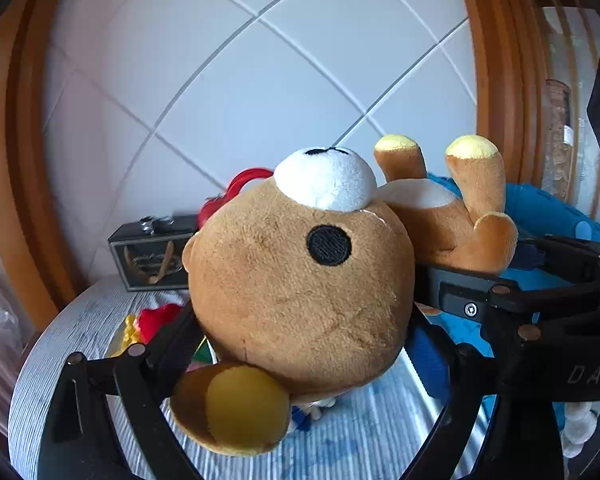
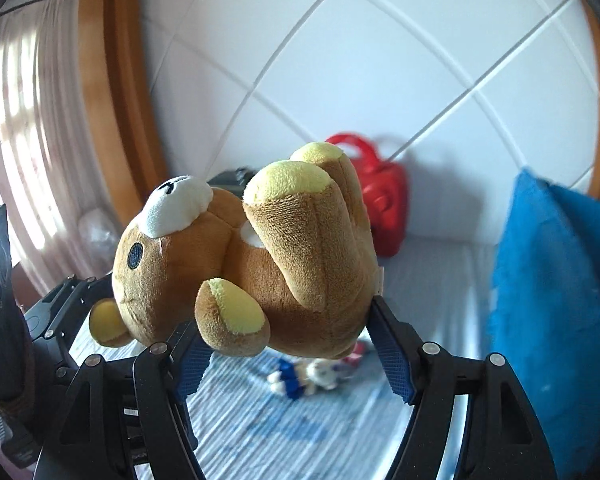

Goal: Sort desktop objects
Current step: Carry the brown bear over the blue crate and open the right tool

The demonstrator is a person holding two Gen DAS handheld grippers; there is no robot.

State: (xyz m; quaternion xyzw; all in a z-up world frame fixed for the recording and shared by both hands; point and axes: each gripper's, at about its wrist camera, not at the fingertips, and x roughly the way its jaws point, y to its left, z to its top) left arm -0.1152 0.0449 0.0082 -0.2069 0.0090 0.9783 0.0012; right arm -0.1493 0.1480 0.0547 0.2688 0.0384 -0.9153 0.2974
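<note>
Clearly the sorting is only under way, with one toy lifted and much left on the desk. At the left of the left wrist view, a dark box (image 1: 152, 254) stands against the tiled wall, and red and yellow toy pieces (image 1: 146, 326) lie loose on the striped cloth (image 1: 340, 440) just below it. In the middle of that frame the plush bear (image 1: 300, 292) hangs upside down above the cloth, its head clenched between the arms of the left gripper (image 1: 304, 344), one yellow-lined ear dangling at the bottom centre. To the right, the bear's body and legs reach toward the right gripper (image 2: 292, 344), whose black frame enters from the right edge; a blue object lies behind it, too hidden to name. In the right wrist view, the bear's rump sits between the blue-padded fingers (image 2: 394, 360), which press its flanks, so both claws appear to be grasping the bear. Under it, at lower centre, a small doll (image 2: 308, 376) lies on the cloth; a red bag (image 2: 380, 200) rests by the wall behind, and a blue cushion (image 2: 552, 300) fills the right side. No bin or sorted group is in sight, so I judge that the bear's placement and the other items remain to be done.
</note>
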